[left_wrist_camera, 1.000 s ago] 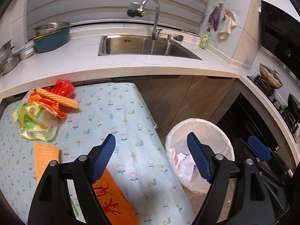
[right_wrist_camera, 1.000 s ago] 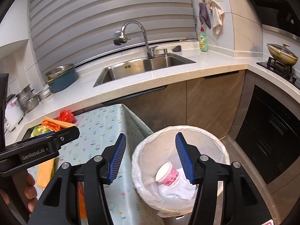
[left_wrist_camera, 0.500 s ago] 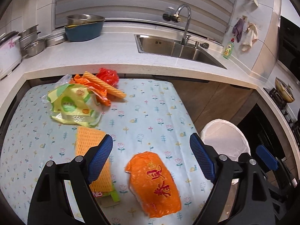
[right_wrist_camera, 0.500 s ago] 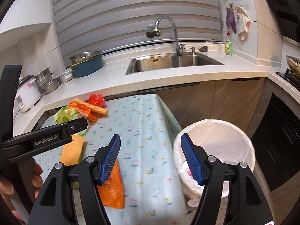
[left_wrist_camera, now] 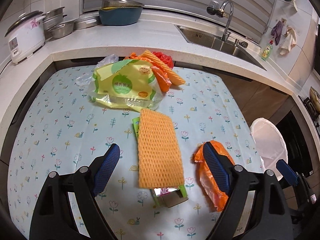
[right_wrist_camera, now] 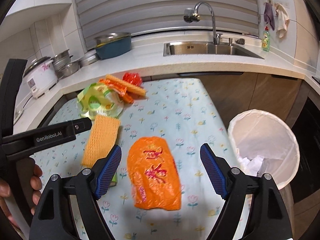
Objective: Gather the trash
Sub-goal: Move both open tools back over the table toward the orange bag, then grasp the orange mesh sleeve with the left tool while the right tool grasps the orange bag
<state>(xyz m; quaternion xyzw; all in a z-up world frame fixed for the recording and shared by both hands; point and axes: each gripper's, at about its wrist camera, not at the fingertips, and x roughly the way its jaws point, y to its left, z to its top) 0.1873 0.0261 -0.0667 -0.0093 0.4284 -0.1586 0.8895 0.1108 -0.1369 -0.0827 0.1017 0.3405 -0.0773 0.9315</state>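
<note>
On the flowered tablecloth (left_wrist_camera: 60, 108) lies an orange foam net sleeve (left_wrist_camera: 159, 150) over a small green carton (left_wrist_camera: 170, 197). My left gripper (left_wrist_camera: 162, 168) hangs open above that sleeve, touching nothing. An orange plastic bag with red characters (right_wrist_camera: 154, 172) lies between the fingers of my right gripper (right_wrist_camera: 161, 170), whose jaws are opening and stand apart from the bag. Farther back sits a pile of a yellow-green wrapper (left_wrist_camera: 122, 84), orange wrappers (left_wrist_camera: 162, 74) and a red bag (left_wrist_camera: 163, 59). The white-lined trash bin (right_wrist_camera: 264, 146) stands on the floor to the right of the table, with crumpled paper inside.
A counter wraps behind the table with a rice cooker (left_wrist_camera: 25, 38), metal pots (left_wrist_camera: 58, 23), a blue basin (left_wrist_camera: 120, 14) and a sink with faucet (right_wrist_camera: 208, 47). A green soap bottle (right_wrist_camera: 265, 40) stands by the wall. A hand (right_wrist_camera: 20, 188) holds the left gripper's handle.
Both grippers swung left from the bin to over the table and sank slightly. The right jaws opened wider. The foam sleeve and the orange bag came between the fingers.
</note>
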